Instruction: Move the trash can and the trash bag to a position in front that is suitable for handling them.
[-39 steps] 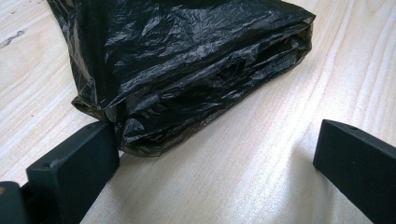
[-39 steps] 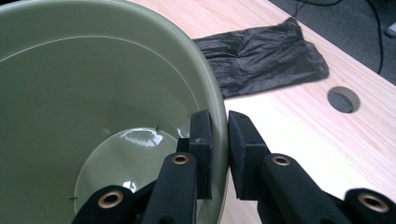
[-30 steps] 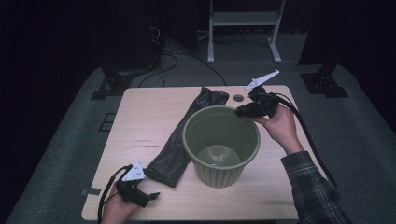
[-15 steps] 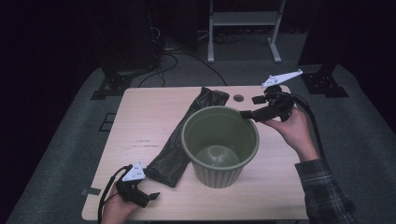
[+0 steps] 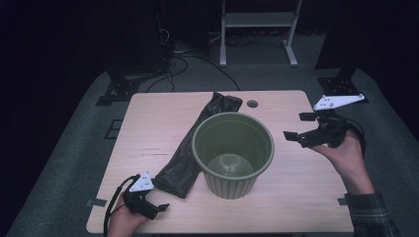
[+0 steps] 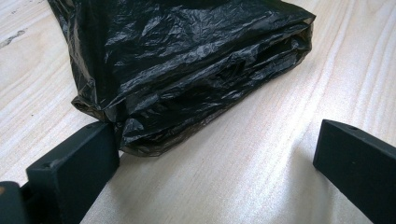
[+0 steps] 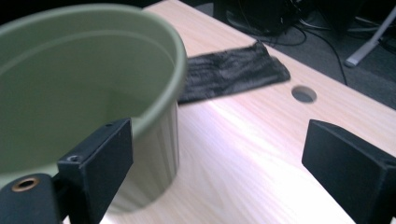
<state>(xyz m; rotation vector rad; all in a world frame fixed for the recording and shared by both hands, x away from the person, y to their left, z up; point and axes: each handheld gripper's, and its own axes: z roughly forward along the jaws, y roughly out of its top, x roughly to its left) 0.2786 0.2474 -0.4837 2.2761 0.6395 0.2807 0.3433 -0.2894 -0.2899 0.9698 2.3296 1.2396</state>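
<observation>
A green ribbed bin (image 5: 232, 153) stands upright mid-table, with nothing in it. A folded black plastic bag (image 5: 195, 143) lies slantwise to its left and behind it. My left gripper (image 5: 157, 208) rests at the front left edge. In the left gripper view it (image 6: 217, 135) stands open, the bag's near end (image 6: 187, 60) just ahead and touching one jaw. My right gripper (image 5: 295, 126) hovers right of the bin, pointing left. Its jaws (image 7: 219, 140) have just been opening and hold nothing; the bin's rim (image 7: 154, 60) is beside one jaw, and the bag (image 7: 233, 70) lies beyond.
The wooden table (image 5: 148, 128) has a round cable hole (image 5: 252, 104) near its back edge. Behind it, on the grey floor, are a white stand (image 5: 257, 29), cables (image 5: 183, 54) and dark equipment bases (image 5: 118, 89). Bare wood lies right of the bin.
My right gripper has moved right, away from the bag's far end behind the bin, and its jaws have opened. The left gripper, bin and bag have stayed put.
</observation>
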